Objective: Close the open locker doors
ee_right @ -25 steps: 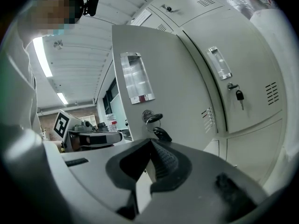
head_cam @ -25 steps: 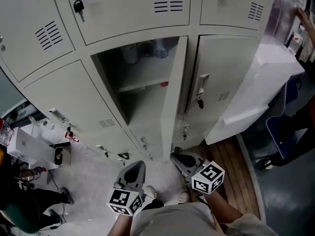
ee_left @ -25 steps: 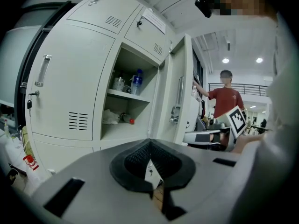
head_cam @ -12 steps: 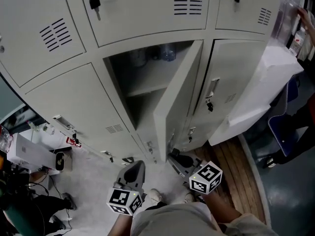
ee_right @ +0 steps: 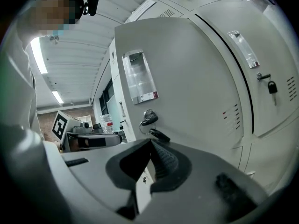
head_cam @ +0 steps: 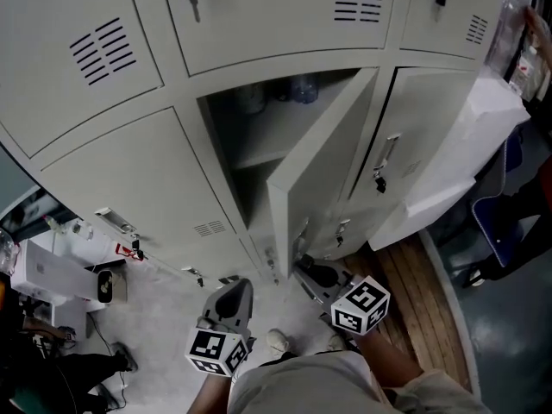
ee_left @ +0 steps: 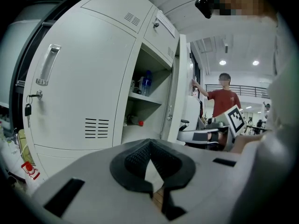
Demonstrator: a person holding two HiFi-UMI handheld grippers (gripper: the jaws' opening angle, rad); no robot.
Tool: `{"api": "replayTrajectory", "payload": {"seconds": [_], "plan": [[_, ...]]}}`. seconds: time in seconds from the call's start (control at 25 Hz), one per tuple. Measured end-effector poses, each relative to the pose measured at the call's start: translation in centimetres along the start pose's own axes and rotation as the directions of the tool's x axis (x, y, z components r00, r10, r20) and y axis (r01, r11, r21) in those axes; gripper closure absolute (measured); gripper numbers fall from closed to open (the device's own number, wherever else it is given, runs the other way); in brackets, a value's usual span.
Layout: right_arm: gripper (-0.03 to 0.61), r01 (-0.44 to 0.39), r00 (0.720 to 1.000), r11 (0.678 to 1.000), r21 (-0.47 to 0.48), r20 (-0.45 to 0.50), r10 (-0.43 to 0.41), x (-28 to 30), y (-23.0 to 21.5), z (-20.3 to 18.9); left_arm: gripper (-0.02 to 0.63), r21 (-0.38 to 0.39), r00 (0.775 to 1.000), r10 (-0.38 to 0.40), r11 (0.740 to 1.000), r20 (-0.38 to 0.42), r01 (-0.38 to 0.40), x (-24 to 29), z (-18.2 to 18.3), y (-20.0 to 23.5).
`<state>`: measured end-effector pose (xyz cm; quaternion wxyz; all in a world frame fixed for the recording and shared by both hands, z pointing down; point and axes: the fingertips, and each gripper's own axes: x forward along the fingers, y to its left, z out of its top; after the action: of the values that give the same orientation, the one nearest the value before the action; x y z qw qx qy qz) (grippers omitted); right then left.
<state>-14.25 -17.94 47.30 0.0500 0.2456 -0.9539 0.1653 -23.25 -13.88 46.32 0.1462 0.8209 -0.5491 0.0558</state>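
Note:
The grey locker bank fills the head view. One middle door (head_cam: 312, 175) stands about half open, hinged at its right, in front of a compartment (head_cam: 250, 136) with a shelf and bottles. My right gripper (head_cam: 312, 276) is shut and empty, just below that door's lower corner. In the right gripper view (ee_right: 148, 164) the door's outer face is close ahead, with its label holder (ee_right: 139, 78) and keyed lock (ee_right: 148, 118). My left gripper (head_cam: 231, 298) is shut and empty, lower left of the door. The left gripper view (ee_left: 152, 160) shows the open compartment (ee_left: 142, 104) and a blue-capped bottle (ee_left: 146, 82).
A white box (head_cam: 52, 270) and cables lie on the floor at left. A white cabinet (head_cam: 470, 141) and a blue chair (head_cam: 504, 222) stand at right, over a wooden floor strip (head_cam: 414, 283). A person in a red shirt (ee_left: 226, 101) stands beyond the door.
The open door has swung from edge-on toward the compartment, now about halfway. My right gripper stays at its lower edge; the left has barely moved.

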Motion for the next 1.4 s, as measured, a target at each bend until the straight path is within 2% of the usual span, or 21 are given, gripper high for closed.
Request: {"api": "replayTrajectory", "payload": {"seconds": [0.6, 1.4], "plan": [[0.551, 0.021, 1.0, 1.0, -0.007, 0.008, -0.021, 3.9, -0.2, 0.8, 0.598, 0.008, 1.0, -0.009, 1.0, 0.007, 0.009, -0.2, 0.9, 3.7], [0.551, 0.011, 1.0, 1.0, -0.007, 0.011, -0.011, 8.5, -1.5, 2.1, 0.598, -0.012, 0.999, 0.032, 0.999, 0.018, -0.032, 0.1, 1.4, 8.0]]}}
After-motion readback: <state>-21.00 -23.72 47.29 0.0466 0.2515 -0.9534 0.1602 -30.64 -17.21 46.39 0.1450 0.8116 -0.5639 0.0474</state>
